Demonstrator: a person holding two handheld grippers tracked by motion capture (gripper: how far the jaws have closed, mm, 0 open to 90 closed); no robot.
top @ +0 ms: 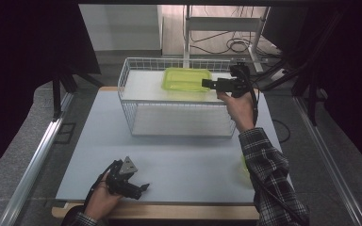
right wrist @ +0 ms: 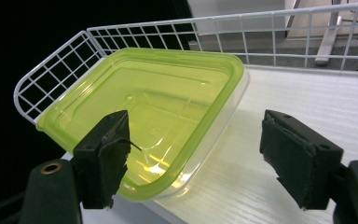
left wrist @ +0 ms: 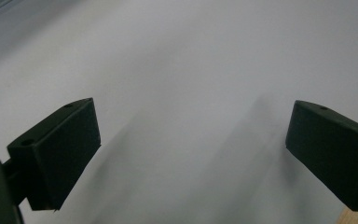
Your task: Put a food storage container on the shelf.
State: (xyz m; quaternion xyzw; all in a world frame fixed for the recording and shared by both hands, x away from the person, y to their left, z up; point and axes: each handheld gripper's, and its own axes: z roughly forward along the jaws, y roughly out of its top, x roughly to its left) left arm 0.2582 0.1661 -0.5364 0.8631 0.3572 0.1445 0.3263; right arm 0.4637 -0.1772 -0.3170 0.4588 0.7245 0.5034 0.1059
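container (right wrist: 140, 116) sits on the wire rack's (top: 127, 75) top shelf just ahead of your right gripper (right wrist: 193, 158), near corner between its wide-apart, empty jaws, far from your left gripper (top: 139, 188).

The container (right wrist: 140, 116) is seen as glossy, translucent yellow-green plastic. The rack (top: 127, 77) is made of white-coated wire, its shelf (right wrist: 307, 107) finished with a faint wood grain. The table (left wrist: 191, 60) is surfaced matt and smooth.
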